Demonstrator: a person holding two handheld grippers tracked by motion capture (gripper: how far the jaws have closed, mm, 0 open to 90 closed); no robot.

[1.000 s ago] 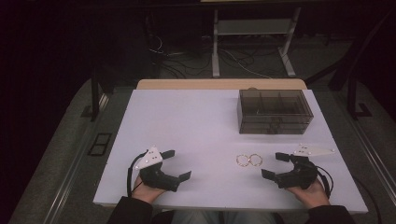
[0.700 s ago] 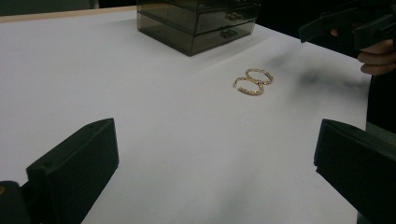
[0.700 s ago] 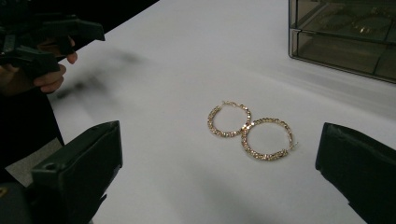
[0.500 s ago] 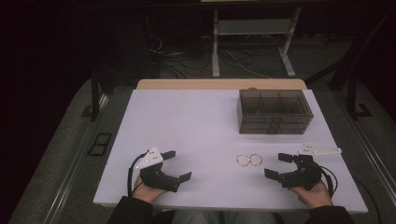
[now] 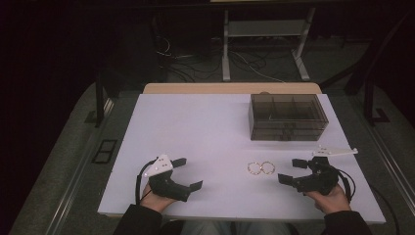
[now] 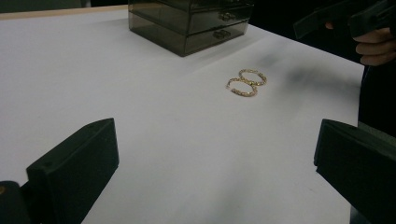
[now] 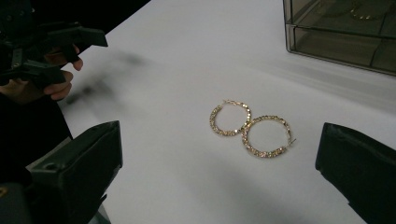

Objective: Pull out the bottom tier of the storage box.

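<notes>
Two gold hoop earrings (image 5: 261, 168) lie side by side and touching on the white table (image 5: 205, 132), near its front right. The earrings (image 7: 250, 129) lie just ahead of my right gripper's wide-apart jaws. My right gripper (image 5: 292, 171) rests open to the right of the earrings with nothing between its fingers. My left gripper (image 5: 188, 173) stands open at the front left, well apart from the earrings (image 6: 246, 83). A smoky clear drawer box (image 5: 288, 116) sits at the back right, its drawers shut.
The drawer box (image 6: 191, 21) has small metal pulls on its drawers. Beyond the table's far wooden edge (image 5: 230, 88) are a metal stand (image 5: 264, 44) and cables on a dark floor. Bare white tabletop spreads across the middle and left.
My right gripper has shifted slightly back and to the right, away from the earrings. The left gripper and the earrings have stayed where they were.
</notes>
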